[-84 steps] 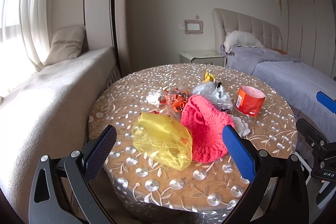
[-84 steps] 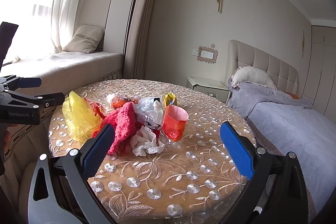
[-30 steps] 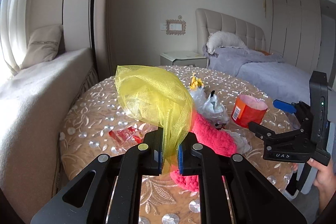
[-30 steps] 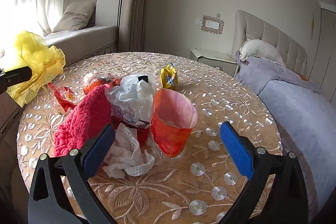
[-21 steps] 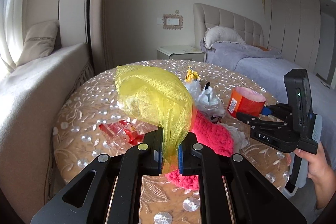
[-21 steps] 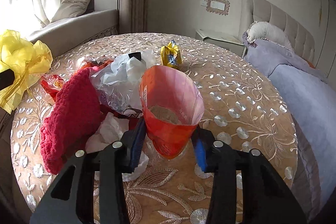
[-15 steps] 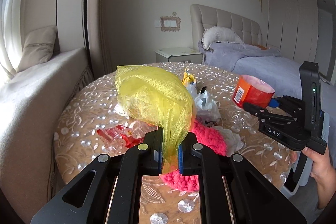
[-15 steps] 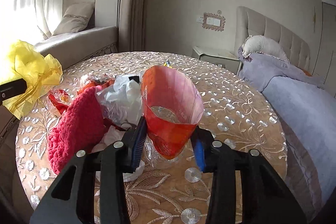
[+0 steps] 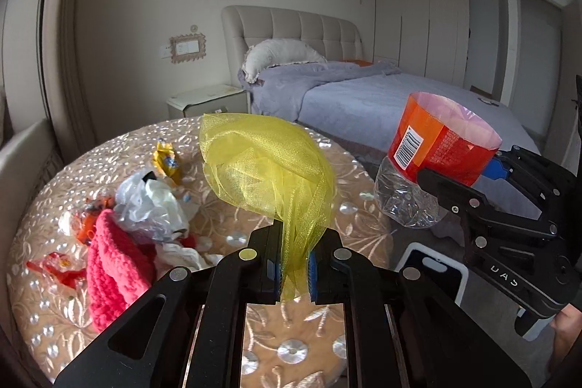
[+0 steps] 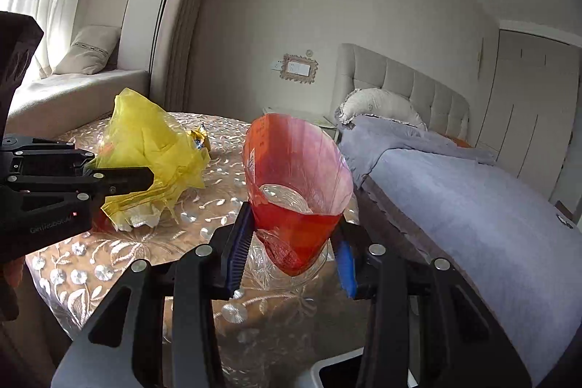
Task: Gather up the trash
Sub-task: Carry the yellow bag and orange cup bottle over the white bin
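My left gripper [image 9: 294, 273] is shut on a bunched yellow mesh cloth [image 9: 269, 166], held up above the round table [image 9: 254, 344]; it also shows in the right wrist view [image 10: 149, 148]. My right gripper [image 10: 293, 253] is shut on a cut-off plastic bottle with an orange label [image 10: 296, 188], lifted off the table near its right edge; the bottle shows in the left wrist view [image 9: 436, 148]. Left on the table are a pink knitted item [image 9: 116, 264], crumpled clear plastic [image 9: 149, 206], white tissue [image 9: 182, 253], a yellow wrapper [image 9: 165, 162] and red wrappers [image 9: 58, 264].
A white bin [image 9: 433, 273] stands on the floor below the table's right edge, under the right gripper; its rim shows in the right wrist view [image 10: 338, 370]. A bed [image 10: 473, 191] lies to the right, a window seat [image 10: 65, 93] to the left.
My right gripper closed on the orange bottle and lifted it off the table toward the right edge. My left gripper, holding the yellow cloth, swung right with it.
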The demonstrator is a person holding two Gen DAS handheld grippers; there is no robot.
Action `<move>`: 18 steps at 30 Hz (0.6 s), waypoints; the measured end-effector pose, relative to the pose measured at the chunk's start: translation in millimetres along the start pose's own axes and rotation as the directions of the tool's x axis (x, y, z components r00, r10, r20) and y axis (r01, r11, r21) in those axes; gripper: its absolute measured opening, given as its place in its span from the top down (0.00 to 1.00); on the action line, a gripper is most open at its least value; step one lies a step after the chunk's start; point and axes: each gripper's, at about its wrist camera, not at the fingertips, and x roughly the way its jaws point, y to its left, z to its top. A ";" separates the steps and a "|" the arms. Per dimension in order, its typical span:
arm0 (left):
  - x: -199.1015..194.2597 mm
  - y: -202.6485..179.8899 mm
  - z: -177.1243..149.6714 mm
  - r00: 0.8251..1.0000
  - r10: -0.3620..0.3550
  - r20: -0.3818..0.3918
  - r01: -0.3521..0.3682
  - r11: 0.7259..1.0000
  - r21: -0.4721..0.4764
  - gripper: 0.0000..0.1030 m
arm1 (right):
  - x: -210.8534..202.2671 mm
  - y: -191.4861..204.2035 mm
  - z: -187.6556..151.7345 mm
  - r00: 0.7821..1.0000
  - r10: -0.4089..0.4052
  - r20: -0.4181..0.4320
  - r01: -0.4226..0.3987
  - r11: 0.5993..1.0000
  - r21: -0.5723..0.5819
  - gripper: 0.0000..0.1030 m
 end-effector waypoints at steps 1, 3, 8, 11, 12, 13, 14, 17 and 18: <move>6.9 -14.7 -1.0 0.999 -0.036 -0.010 0.036 0.999 0.013 0.91 | -4.7 -9.5 -7.3 1.000 -0.024 -0.011 0.024 1.000 0.007 0.58; 19.6 -44.3 -4.3 0.994 -0.103 -0.034 0.104 0.994 0.043 0.91 | -12.2 -29.3 -22.6 0.997 -0.069 -0.037 0.070 0.997 0.029 0.58; 51.4 -110.0 -16.6 0.968 -0.239 -0.074 0.246 0.965 0.091 0.91 | -26.2 -72.8 -61.6 0.977 -0.188 -0.099 0.195 0.978 0.067 0.58; 73.8 -141.3 -24.2 0.948 -0.296 -0.115 0.308 0.945 0.109 0.91 | -27.8 -93.7 -85.5 0.964 -0.224 -0.145 0.238 0.967 0.089 0.58; 81.3 -153.9 -26.0 0.942 -0.308 -0.132 0.323 0.939 0.121 0.91 | -26.5 -100.3 -92.0 0.961 -0.230 -0.155 0.246 0.965 0.092 0.58; 88.3 -163.8 -28.4 0.937 -0.319 -0.144 0.338 0.932 0.133 0.91 | -25.5 -106.4 -97.9 0.958 -0.234 -0.163 0.251 0.963 0.095 0.58; 95.7 -175.2 -31.4 0.932 -0.327 -0.154 0.349 0.926 0.146 0.91 | -25.5 -111.8 -104.1 0.956 -0.239 -0.171 0.257 0.962 0.096 0.58; 118.6 -201.1 -41.4 0.917 -0.346 -0.199 0.379 0.912 0.157 0.91 | -21.4 -123.6 -118.8 0.945 -0.265 -0.192 0.287 0.953 0.099 0.58; 127.7 -207.8 -45.1 0.912 -0.349 -0.216 0.385 0.909 0.158 0.91 | -18.5 -127.5 -123.5 0.940 -0.275 -0.202 0.299 0.949 0.100 0.58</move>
